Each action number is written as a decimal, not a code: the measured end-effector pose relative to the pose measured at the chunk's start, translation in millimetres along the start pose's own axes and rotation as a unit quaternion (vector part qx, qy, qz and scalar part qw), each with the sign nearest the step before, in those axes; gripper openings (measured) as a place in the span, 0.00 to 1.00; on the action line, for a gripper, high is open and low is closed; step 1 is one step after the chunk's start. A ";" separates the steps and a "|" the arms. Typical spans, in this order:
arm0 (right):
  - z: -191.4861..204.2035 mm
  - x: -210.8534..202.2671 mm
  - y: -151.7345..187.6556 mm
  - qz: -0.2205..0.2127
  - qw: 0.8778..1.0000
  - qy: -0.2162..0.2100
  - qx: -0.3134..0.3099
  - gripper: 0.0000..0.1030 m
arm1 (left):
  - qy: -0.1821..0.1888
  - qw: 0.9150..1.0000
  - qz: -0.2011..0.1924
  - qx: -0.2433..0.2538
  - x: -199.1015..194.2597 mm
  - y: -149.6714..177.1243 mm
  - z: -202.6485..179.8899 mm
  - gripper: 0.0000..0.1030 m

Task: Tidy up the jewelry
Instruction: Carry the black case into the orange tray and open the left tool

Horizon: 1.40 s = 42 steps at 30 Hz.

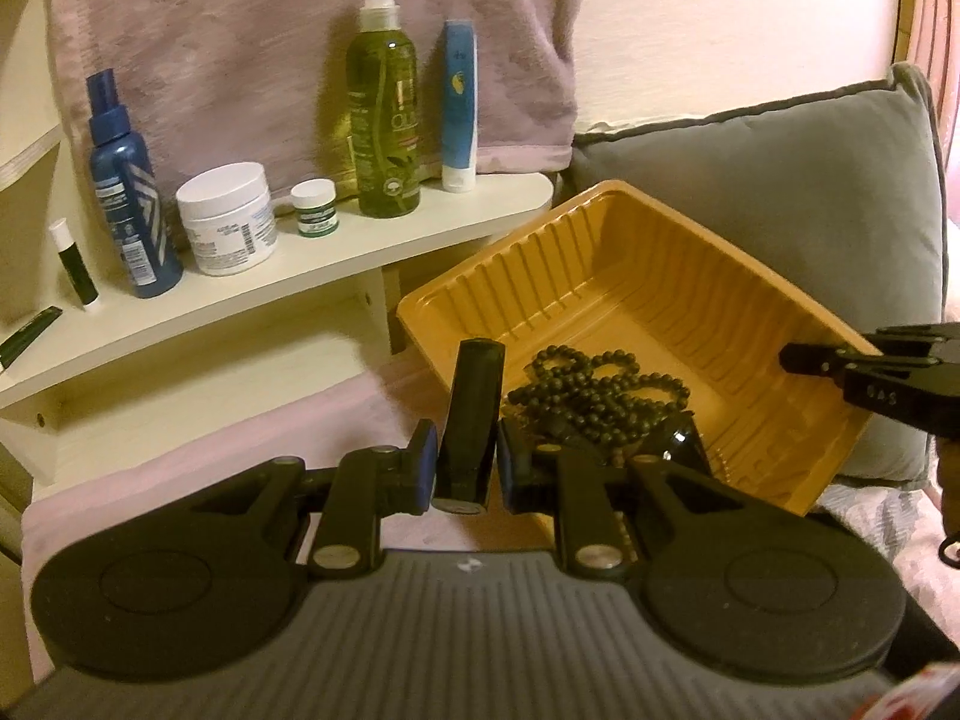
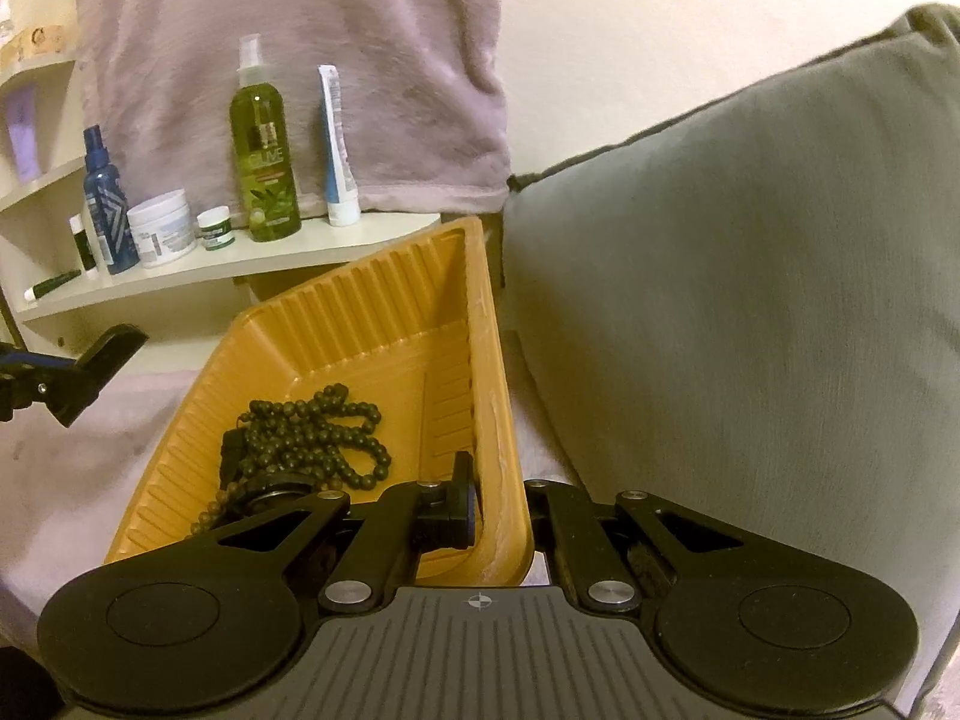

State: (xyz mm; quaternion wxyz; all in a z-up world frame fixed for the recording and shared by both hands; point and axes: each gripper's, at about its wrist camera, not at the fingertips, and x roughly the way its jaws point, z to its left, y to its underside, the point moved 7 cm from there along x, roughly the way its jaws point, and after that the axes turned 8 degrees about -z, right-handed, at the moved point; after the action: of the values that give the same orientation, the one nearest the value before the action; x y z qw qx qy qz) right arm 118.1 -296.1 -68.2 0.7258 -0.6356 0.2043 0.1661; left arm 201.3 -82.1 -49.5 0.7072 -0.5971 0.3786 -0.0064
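An orange ribbed plastic tray [image 1: 660,276] rests on the pale pink bedding, tilted. Dark bead necklaces [image 1: 594,390] lie piled in it, also seen in the right wrist view [image 2: 312,432], next to a shiny black round object [image 1: 684,444]. My left gripper [image 1: 465,462] is shut on a slim black stick-shaped object [image 1: 471,414], held just outside the tray's near left rim. My right gripper [image 2: 501,516] is shut on the tray's right rim [image 2: 498,450], one finger inside the wall, one outside. It shows at the right of the left wrist view [image 1: 840,360].
A cream shelf [image 1: 300,276] carries a blue spray bottle [image 1: 129,192], a white jar [image 1: 228,216], a small green jar [image 1: 315,207], a green olive spray bottle [image 1: 384,108] and a blue-white tube [image 1: 459,108]. A grey cushion [image 2: 750,300] stands right of the tray. A mauve towel [image 1: 300,48] hangs behind.
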 end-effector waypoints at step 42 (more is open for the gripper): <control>-23.8 20.7 20.9 0.022 0.998 -0.018 0.058 0.05 | 0.054 0.998 0.035 0.006 79.2 -14.3 -74.7 0.17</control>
State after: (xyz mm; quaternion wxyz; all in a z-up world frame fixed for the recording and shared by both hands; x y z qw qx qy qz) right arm 123.4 -317.2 -99.2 0.7612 -0.5844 0.2146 0.1817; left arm 223.5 -185.4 -79.2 0.6888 -0.5780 0.4374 -0.0162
